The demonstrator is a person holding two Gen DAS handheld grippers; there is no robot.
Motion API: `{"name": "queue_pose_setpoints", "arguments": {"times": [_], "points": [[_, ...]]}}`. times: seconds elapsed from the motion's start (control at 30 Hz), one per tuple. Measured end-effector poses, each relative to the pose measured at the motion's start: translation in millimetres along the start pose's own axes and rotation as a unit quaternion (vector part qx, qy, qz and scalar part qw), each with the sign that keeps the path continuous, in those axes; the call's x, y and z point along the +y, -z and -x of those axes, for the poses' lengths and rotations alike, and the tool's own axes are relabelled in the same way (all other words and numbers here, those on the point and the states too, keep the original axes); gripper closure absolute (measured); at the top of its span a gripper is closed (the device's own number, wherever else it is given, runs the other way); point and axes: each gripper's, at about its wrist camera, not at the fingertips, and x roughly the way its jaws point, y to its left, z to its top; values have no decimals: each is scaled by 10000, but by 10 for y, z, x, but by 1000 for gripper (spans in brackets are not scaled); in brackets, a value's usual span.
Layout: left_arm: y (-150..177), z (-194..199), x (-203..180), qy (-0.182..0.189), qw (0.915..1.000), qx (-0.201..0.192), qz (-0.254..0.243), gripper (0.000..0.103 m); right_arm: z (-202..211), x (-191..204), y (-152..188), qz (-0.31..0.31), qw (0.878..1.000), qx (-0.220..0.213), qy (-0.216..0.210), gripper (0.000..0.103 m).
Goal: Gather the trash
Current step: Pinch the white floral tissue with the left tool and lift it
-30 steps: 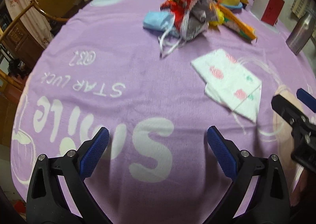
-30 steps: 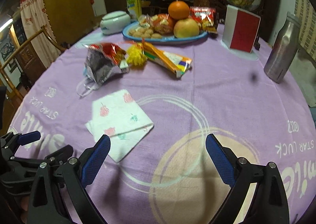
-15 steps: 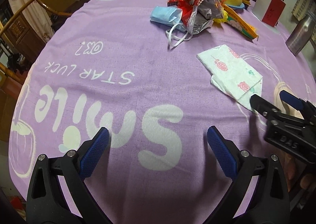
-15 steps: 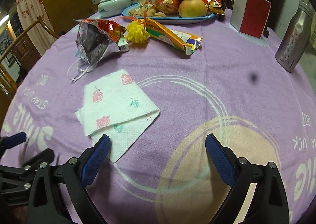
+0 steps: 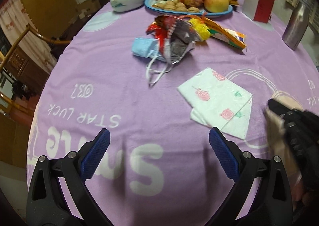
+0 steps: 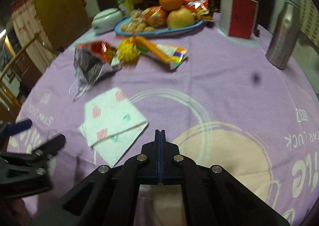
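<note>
A folded white napkin with pink roses (image 5: 216,101) lies on the purple tablecloth (image 5: 111,78); it also shows in the right wrist view (image 6: 112,121). Behind it lie a blue face mask (image 5: 144,47), a torn red and silver snack bag (image 5: 175,38), a yellow wrapper ball (image 5: 200,28) and an orange wrapper (image 5: 227,34). My left gripper (image 5: 159,155) is open and empty, just near and left of the napkin. My right gripper (image 6: 160,136) is shut with nothing between its fingers, just right of the napkin's near corner.
At the back stand a blue plate (image 6: 179,28) of fruit and snacks, a white lidded bowl (image 5: 127,1), a red and white card (image 6: 239,19) and a steel bottle (image 6: 283,34). A wooden chair (image 5: 24,46) stands off the table's left edge.
My right gripper has shut from wide open. Both grippers have moved in toward the napkin, and the left view has tilted up toward the back of the table.
</note>
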Motion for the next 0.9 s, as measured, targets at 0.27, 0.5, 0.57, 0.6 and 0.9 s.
{"name": "queue_pose_setpoints", "arguments": {"times": [0.27,0.5,0.57,0.6,0.9], "points": [[-175,-300,-166,202,9992,320,90,7,196,-238,-73,-600,9973,-317,-295,102],[-324,-436,-462,614,9967,524,47,7,224,-284,-93,-753,9957,-298,-453,99],[-342,-489,-592,561,9965,606,-123,7,228,-291,-95,-781,9954,-297,-464,99],[-349,-512,-644,529,9965,628,-177,6,233,-294,-96,-795,9953,-300,-468,99],[-351,-396,-710,685,9974,195,-147,73,247,-337,-100,-897,9931,-264,-713,99]]}}
